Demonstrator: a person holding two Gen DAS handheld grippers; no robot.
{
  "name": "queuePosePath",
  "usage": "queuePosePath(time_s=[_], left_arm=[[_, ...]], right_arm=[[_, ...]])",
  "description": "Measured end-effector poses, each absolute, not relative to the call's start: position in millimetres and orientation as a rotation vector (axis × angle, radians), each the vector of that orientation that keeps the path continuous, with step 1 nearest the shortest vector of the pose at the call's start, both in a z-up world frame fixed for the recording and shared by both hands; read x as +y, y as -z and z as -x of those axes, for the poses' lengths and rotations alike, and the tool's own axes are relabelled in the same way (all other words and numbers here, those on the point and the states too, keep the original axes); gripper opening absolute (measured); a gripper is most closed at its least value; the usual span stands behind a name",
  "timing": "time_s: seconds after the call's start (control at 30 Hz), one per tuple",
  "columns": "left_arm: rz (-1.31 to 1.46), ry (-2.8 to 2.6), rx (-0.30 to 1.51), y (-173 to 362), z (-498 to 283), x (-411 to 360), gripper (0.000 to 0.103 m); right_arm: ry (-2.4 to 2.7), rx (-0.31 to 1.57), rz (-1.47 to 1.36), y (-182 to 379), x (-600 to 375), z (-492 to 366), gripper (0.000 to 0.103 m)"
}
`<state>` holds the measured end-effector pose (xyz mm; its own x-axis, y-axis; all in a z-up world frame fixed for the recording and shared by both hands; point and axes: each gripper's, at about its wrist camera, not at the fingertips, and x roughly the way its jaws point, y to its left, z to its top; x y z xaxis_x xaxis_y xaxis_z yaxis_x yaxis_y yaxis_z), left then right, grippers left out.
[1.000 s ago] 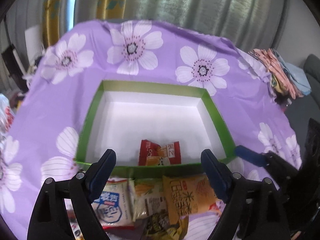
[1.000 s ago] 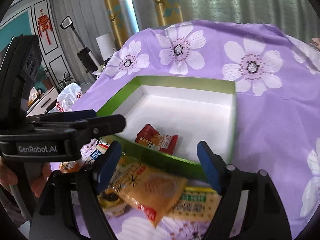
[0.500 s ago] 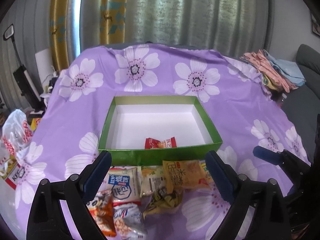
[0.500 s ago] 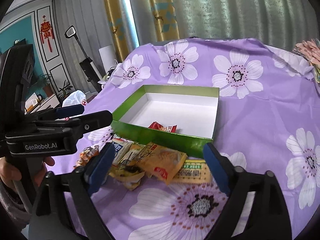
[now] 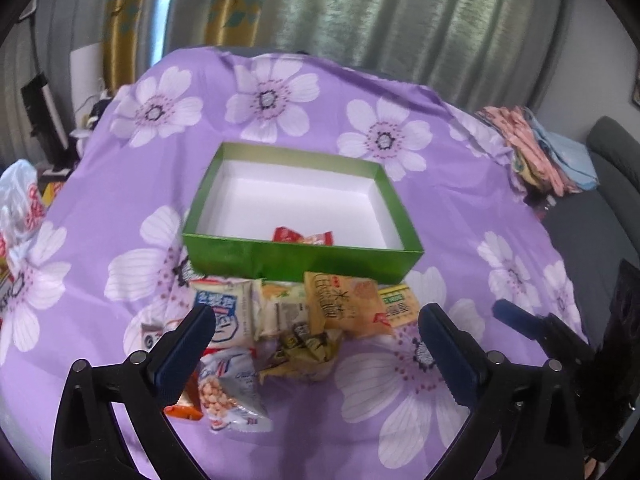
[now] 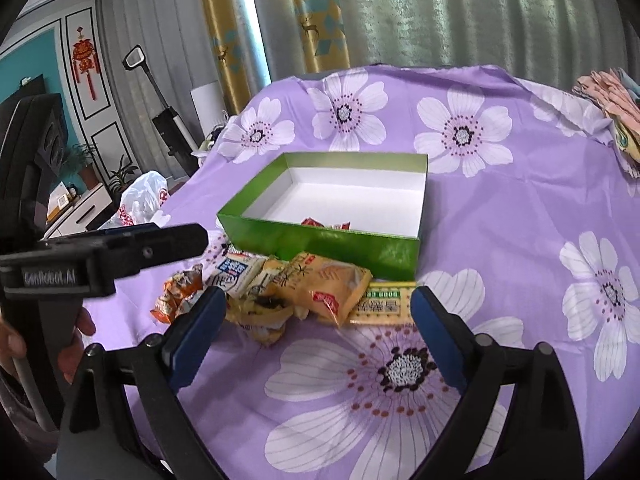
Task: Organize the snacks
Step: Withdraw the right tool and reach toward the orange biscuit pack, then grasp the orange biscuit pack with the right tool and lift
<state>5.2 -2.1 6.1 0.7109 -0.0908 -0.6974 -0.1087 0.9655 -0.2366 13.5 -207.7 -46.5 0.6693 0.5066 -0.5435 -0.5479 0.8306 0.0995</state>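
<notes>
A green box [image 5: 300, 256] with a white inside sits mid-table on the purple flowered cloth, also in the right wrist view as the green box [image 6: 320, 244]. One red packet [image 5: 302, 236] lies in it by the near wall. Several snack packets are piled in front of the box: an orange-yellow packet [image 5: 344, 304], a white-blue packet [image 5: 224, 312], a peanut bag [image 5: 228, 388]. My left gripper [image 5: 316, 316] hovers over the pile, jaws opening, nothing between them. My right gripper [image 6: 318, 296] stands open above the orange-yellow packet [image 6: 324, 284], gripping nothing.
Folded cloths [image 5: 536, 152] are stacked at the table's far right edge, with a grey sofa [image 5: 608, 184] beyond. A white plastic bag [image 6: 140, 200] and a stick vacuum [image 6: 168, 120] stand left of the table. Curtains hang behind.
Both grippers have drawn back from the box, so the whole snack pile now shows. Both pairs of jaws stand wider than before. The red packet stays in the box.
</notes>
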Motion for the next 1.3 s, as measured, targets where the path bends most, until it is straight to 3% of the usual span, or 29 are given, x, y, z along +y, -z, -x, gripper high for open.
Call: queuePosePath(time_s=[0.37,0.97,1.3], left_arm=[[0.264,-0.004,0.702,-7,2,0,0.101],[0.359,0.105,0.911,36,-47,11,0.101],[0.276,0.173,0.99,54,-81,-9,0.101]], right_arm=[[-0.598,0.598,0.066,52,-210,-16,0.094],[-0.613,0.679,0.027,80,-205,-41,0.094],[-0.624,0.739,0.039,102,-191,-65,0.092]])
